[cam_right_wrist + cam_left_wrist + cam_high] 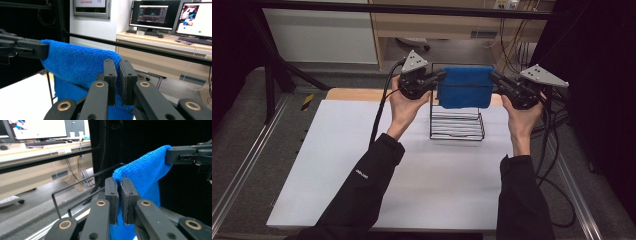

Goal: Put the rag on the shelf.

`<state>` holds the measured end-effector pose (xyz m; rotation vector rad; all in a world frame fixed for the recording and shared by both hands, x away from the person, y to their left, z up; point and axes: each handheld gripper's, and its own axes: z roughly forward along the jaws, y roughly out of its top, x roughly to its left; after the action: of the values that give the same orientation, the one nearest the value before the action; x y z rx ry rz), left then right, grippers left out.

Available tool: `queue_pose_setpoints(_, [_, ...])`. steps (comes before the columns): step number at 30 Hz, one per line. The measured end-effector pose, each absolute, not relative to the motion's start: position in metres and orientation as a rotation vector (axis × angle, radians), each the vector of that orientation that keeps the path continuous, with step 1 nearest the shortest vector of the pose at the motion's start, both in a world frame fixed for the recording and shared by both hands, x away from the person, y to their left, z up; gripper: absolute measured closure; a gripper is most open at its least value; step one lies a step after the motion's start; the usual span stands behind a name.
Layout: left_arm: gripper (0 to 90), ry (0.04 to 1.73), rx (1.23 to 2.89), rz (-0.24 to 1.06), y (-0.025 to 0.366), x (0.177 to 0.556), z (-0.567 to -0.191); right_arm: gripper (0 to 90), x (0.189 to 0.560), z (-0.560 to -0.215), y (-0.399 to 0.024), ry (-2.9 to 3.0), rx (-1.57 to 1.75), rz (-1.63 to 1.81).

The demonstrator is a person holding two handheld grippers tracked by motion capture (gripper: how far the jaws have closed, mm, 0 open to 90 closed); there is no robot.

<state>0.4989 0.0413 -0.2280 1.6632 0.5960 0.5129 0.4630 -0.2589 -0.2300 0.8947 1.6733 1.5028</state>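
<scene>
1. Left gripper (pixel 438 77) and right gripper (pixel 496 77): jaws pinched together on opposite top corners of the blue cloth (pixel 465 86), a fold of terry caught between the pads, seen close in the left gripper view (pixel 119 185) and the right gripper view (pixel 117 65).
2. Cloth stretched between the two, folded double, hanging down above the black wire rack (pixel 457 127) at the far side of the white table (pixel 362 175); lower edge dangling over the rack's upper part. Touching a top rail or hovering clear of it: cannot tell.
3. Likely step in hand: draping the cloth over a top rail (pixel 82 180).
4. Risk one: thin grip near the corner edge; a tug sideways could pull the terry out of one pair of pads and drop that end.
5. Risk two: uneven lowering, one hand ahead of the other; cloth landing skewed and sliding off the thin rail.
6. Risk three: snagging loops on the wire, then dragging or tipping the light rack on withdrawal.
</scene>
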Motion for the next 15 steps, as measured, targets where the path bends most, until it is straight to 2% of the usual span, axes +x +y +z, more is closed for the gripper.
queue_pose_setpoints(15, [82.3,0.583,1.777,0.476,0.041,0.49,-0.246,85.0,0.459,-0.251,-0.265,1.755,0.951,1.516])
